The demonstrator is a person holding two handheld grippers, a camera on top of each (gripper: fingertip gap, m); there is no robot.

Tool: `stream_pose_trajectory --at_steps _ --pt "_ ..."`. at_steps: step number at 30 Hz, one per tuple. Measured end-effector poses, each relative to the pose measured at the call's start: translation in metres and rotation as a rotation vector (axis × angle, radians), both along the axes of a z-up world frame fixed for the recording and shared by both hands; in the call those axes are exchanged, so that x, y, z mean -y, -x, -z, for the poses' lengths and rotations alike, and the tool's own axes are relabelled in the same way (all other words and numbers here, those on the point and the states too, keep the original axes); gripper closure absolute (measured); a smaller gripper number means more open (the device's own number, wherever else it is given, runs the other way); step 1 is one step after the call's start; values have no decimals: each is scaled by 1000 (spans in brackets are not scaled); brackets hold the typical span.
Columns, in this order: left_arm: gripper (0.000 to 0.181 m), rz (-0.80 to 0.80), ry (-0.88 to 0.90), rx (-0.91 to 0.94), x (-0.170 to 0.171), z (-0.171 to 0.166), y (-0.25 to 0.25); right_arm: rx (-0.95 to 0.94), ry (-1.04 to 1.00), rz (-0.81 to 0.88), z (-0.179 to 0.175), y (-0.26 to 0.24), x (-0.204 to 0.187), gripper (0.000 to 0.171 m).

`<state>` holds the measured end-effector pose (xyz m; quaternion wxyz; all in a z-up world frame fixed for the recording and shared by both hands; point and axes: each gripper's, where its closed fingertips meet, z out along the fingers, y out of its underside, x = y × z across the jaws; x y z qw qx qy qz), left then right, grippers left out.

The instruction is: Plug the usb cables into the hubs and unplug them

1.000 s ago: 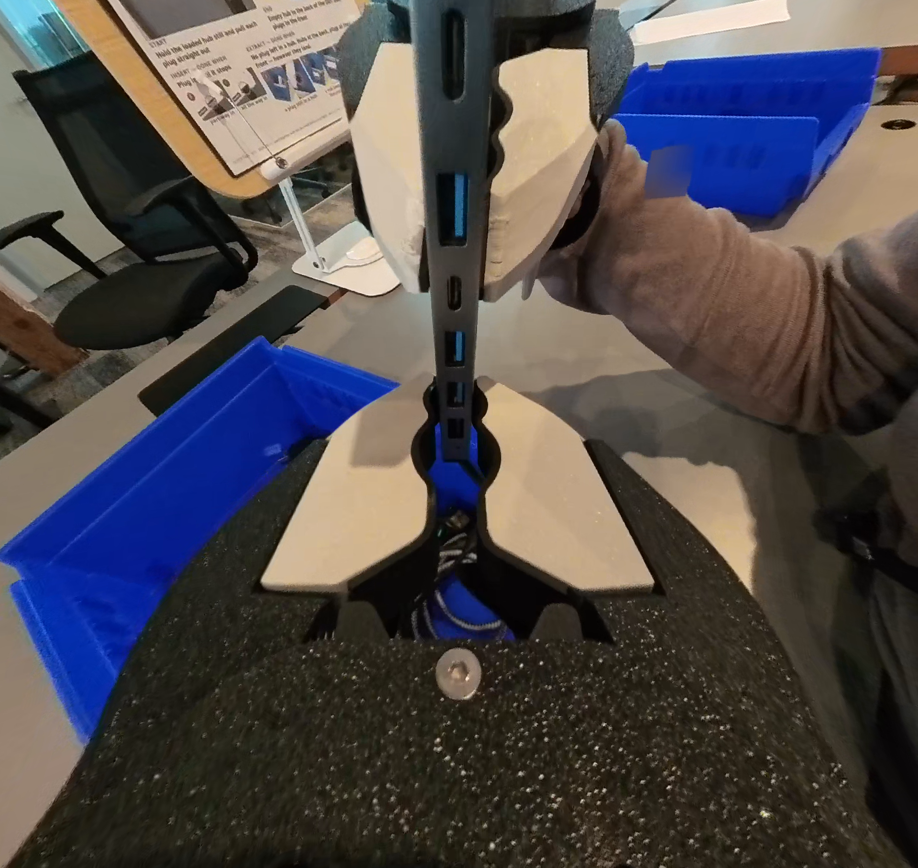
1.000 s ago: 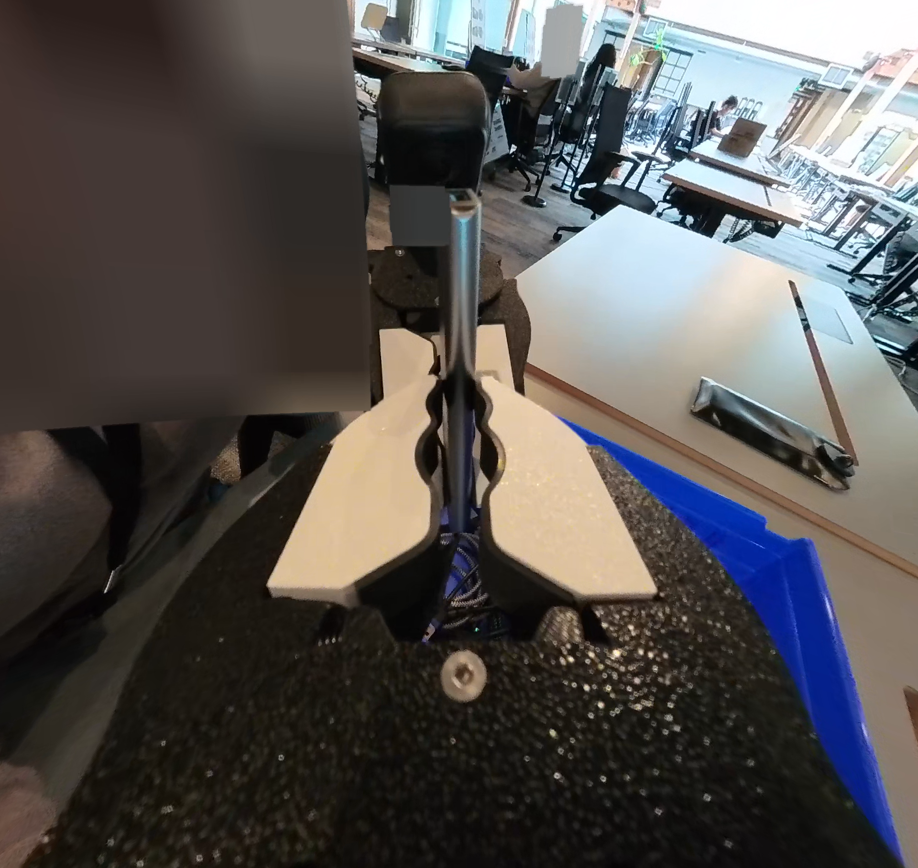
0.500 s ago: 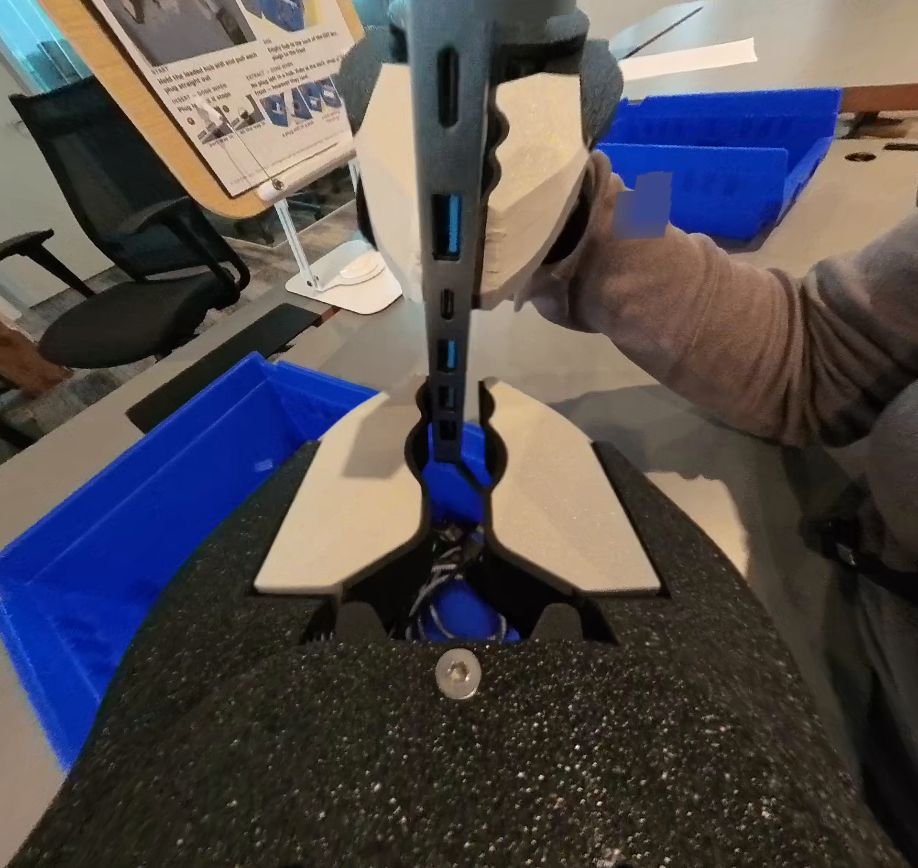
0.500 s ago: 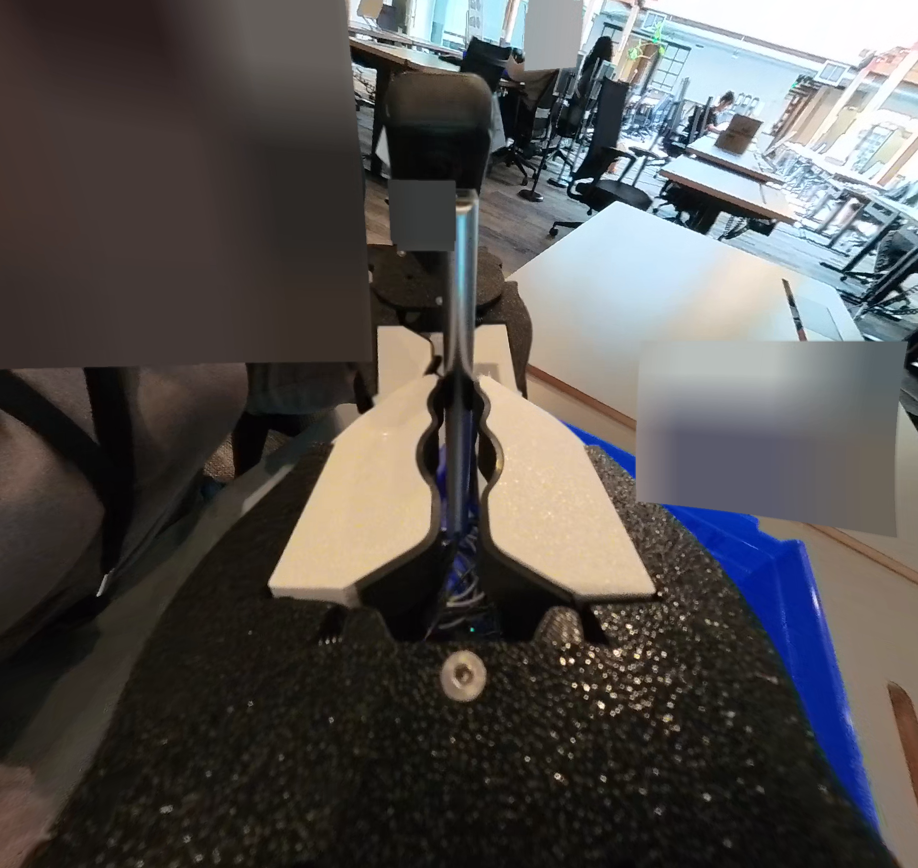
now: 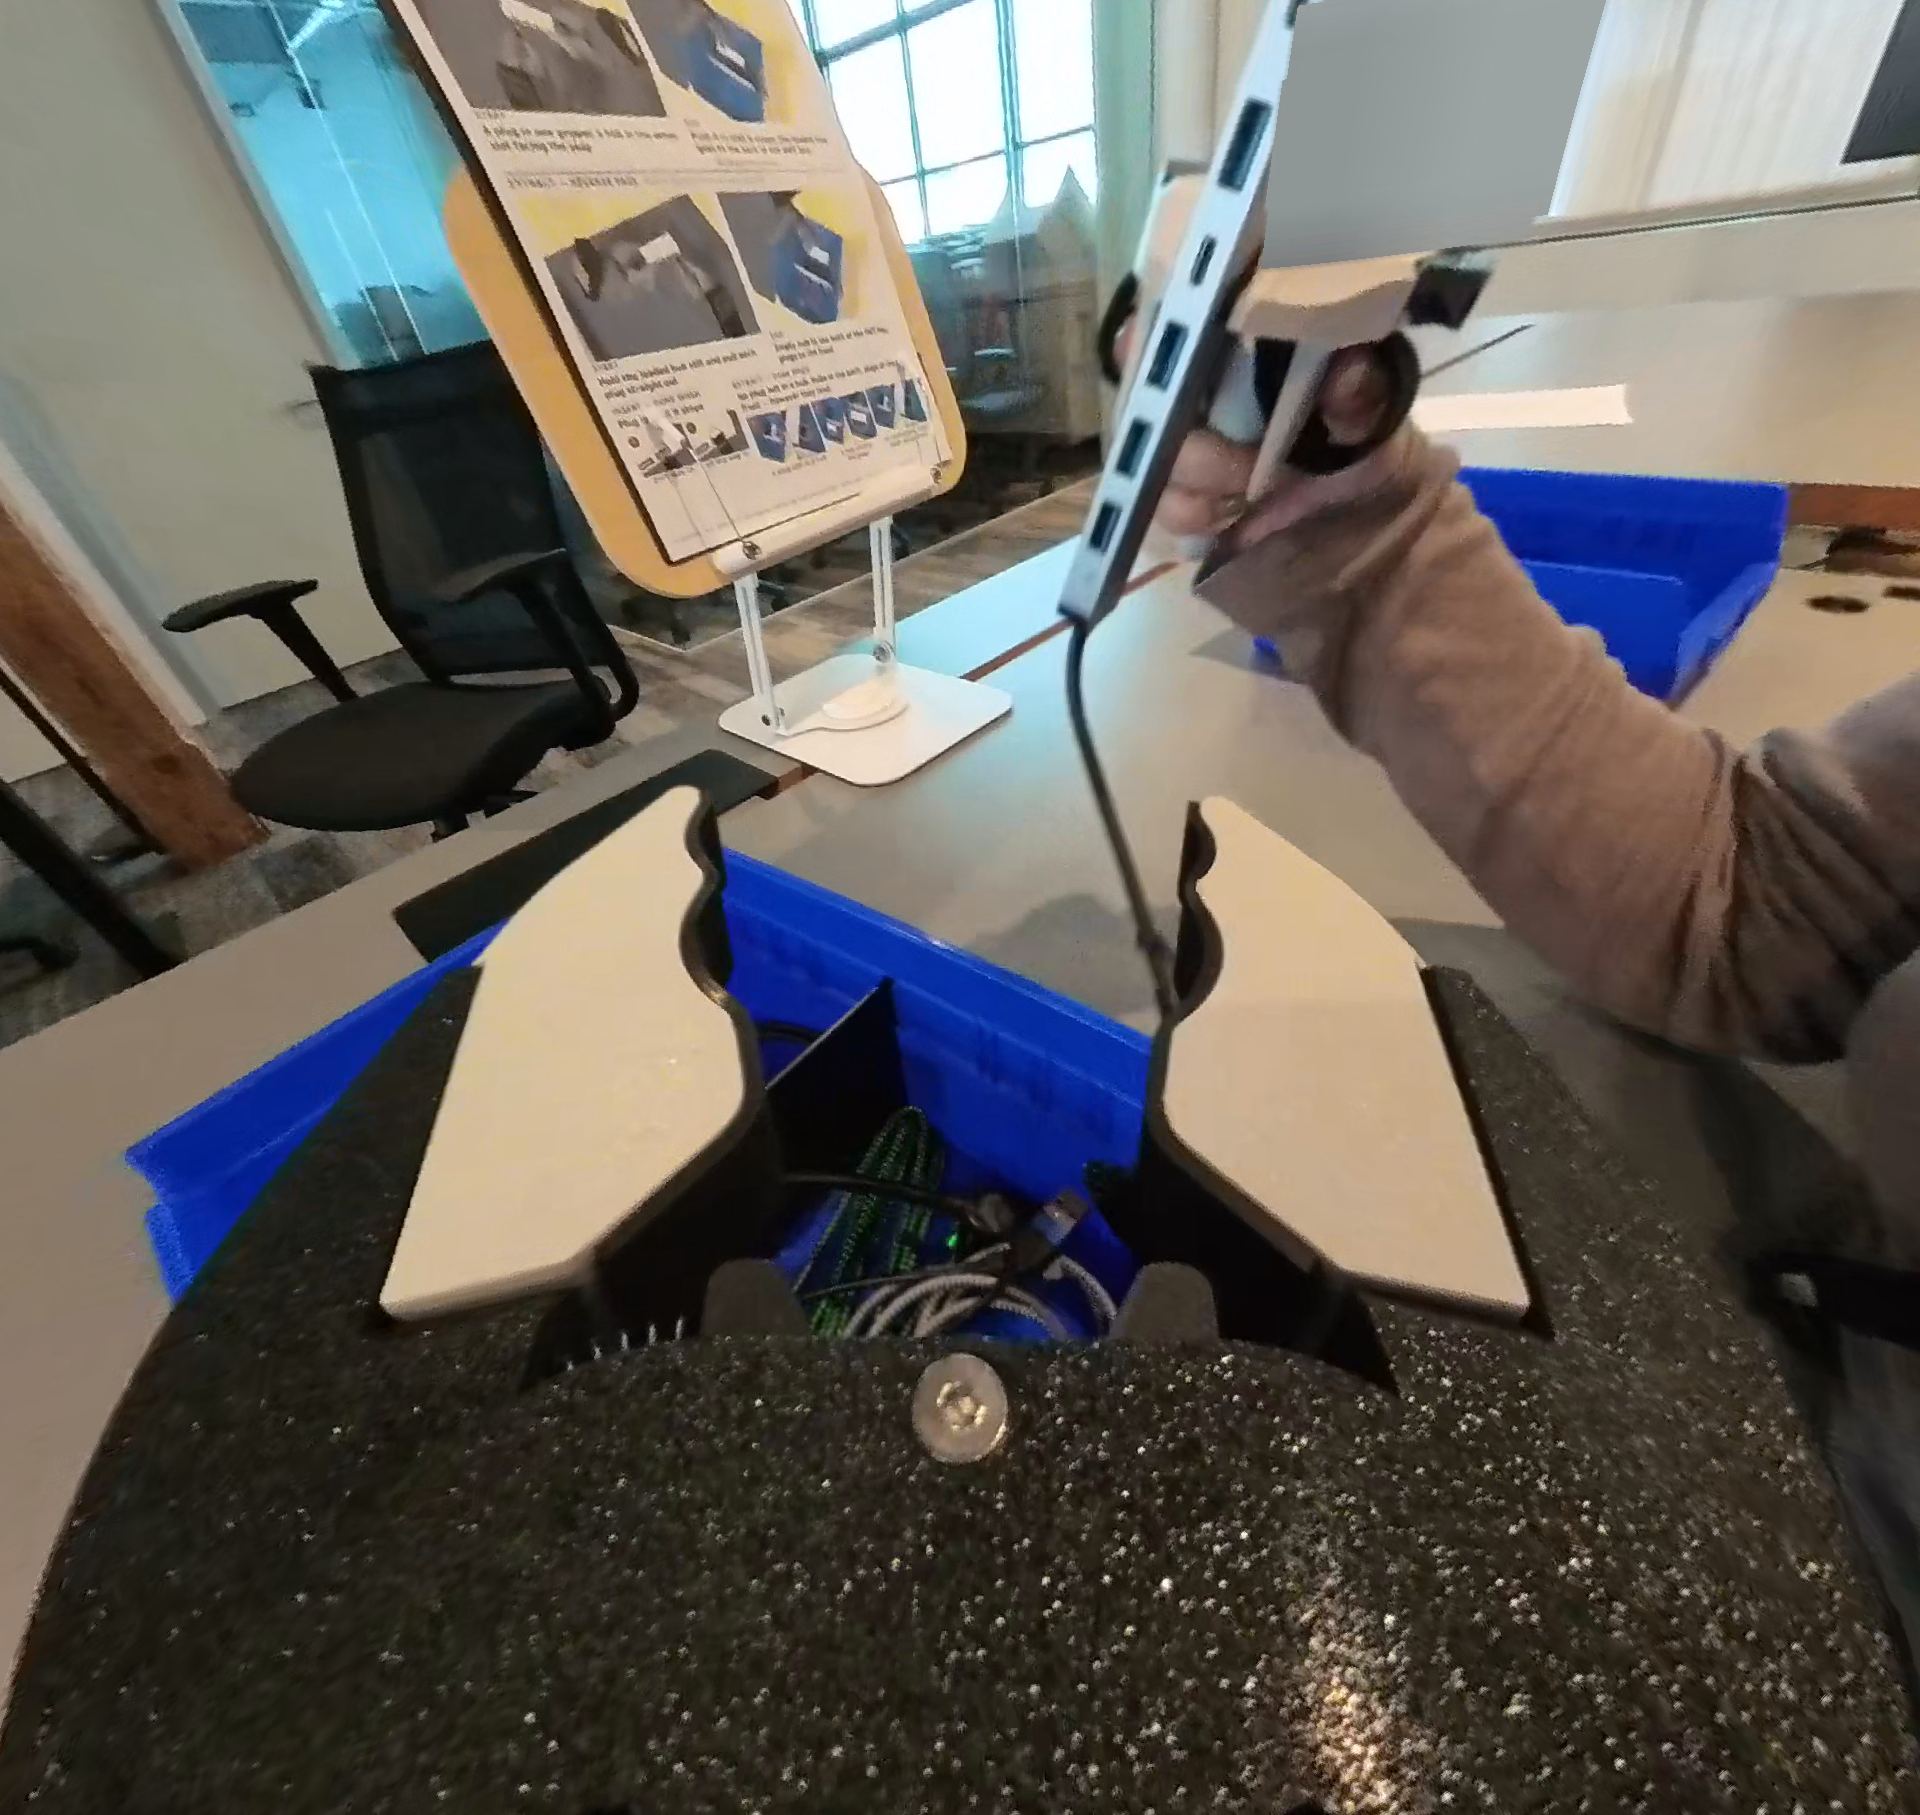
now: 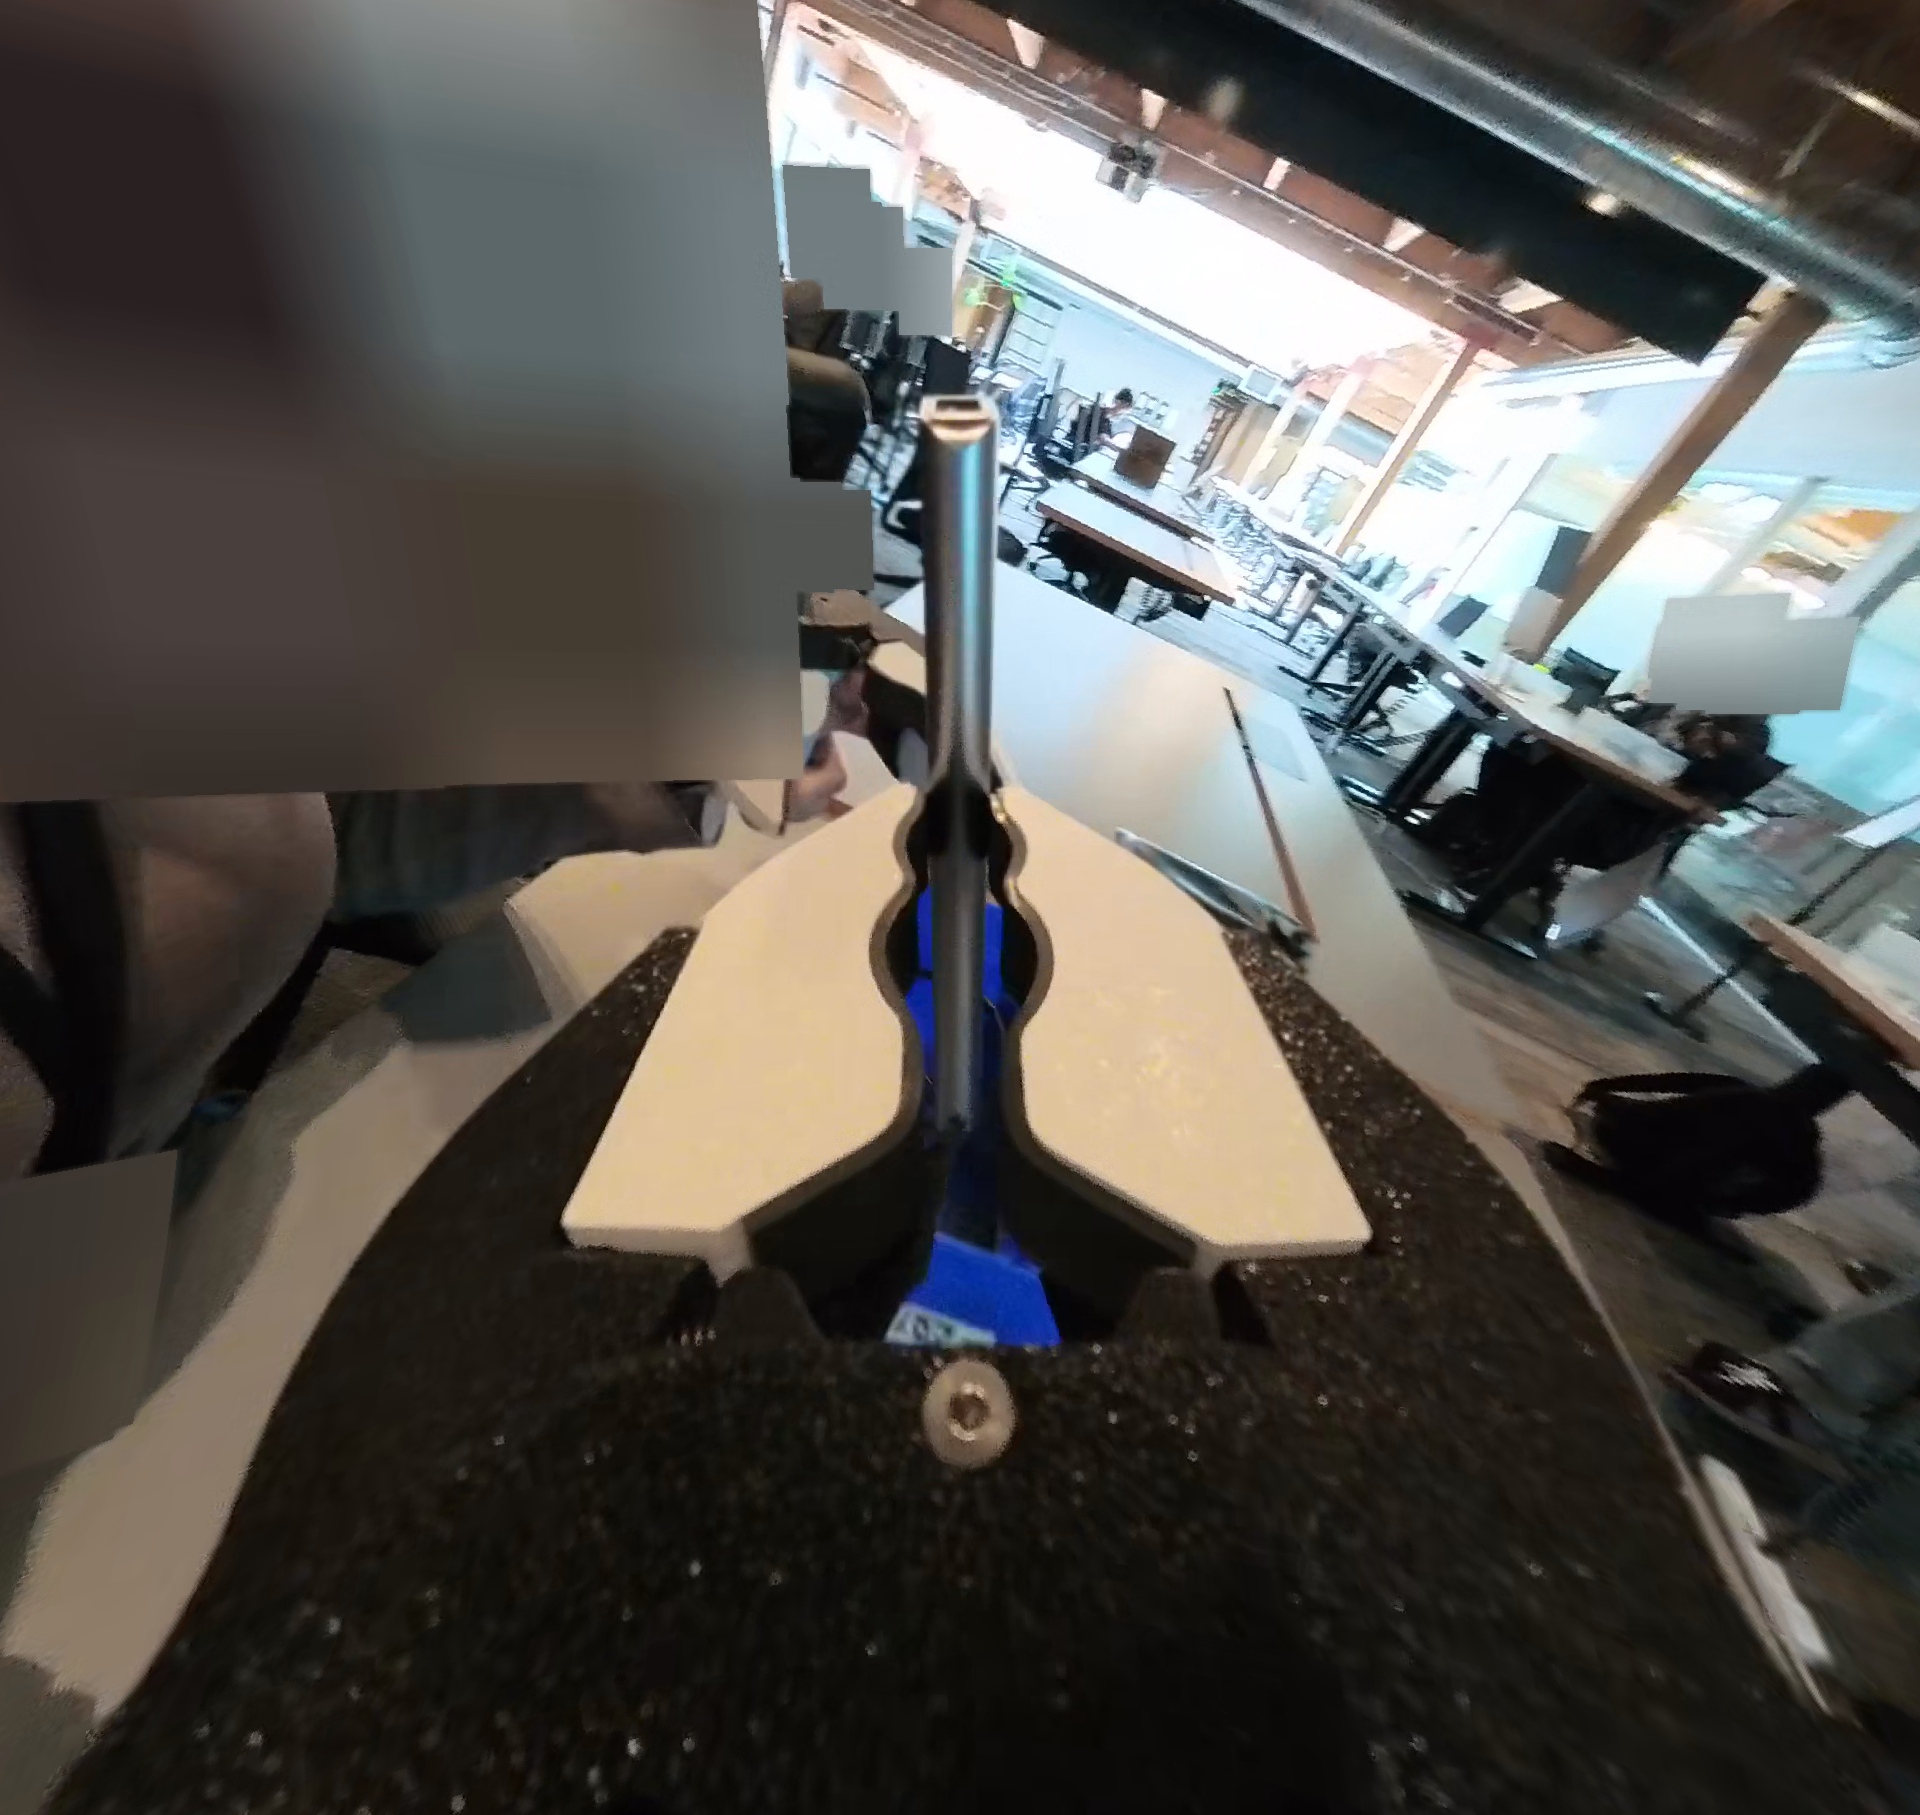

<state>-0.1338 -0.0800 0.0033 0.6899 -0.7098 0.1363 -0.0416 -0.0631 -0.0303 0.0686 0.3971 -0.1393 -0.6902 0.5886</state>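
Observation:
My left gripper (image 5: pixel 945 820) is open and empty, with its jaws wide apart above a blue bin (image 5: pixel 987 1017) that holds tangled USB cables (image 5: pixel 904 1235). A grey USB hub (image 5: pixel 1138 456) with a row of ports hangs tilted at the upper right, clamped in my right gripper (image 5: pixel 1236 279). The hub's dark cable (image 5: pixel 1101 778) drops past my left gripper's right finger (image 5: pixel 1330 1038). In the right wrist view my right gripper (image 6: pixel 961 809) is shut on the hub (image 6: pixel 958 622), which shows edge-on and stands up between the jaws.
An instruction board (image 5: pixel 665 238) on a white stand (image 5: pixel 862 716) is at the back of the grey table (image 5: pixel 987 830). A second blue bin (image 5: pixel 1621 570) sits at the back right. A sleeved arm (image 5: pixel 1558 747) crosses the right side. A black office chair (image 5: pixel 447 622) stands beyond the table's left edge. My hands' fingertips stand some 12 cm from each other.
My left gripper has let go of the hub's lower end and opened wide. My right gripper has carried the hub up and to the right, tilting it.

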Motion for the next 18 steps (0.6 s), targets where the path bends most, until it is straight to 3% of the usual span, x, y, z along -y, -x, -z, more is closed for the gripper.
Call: stream_pose_trajectory --at_steps 10,14,18 --pt "101 -186 -42 -105 -7 -4 17 -110 103 71 -17 -83 -86 162" --pt "113 -250 -104 -93 -8 -8 21 -115 146 24 -18 -97 -99 162" --pt "126 -304 -13 -64 -14 10 30 -131 165 20 -15 -107 -108 162"
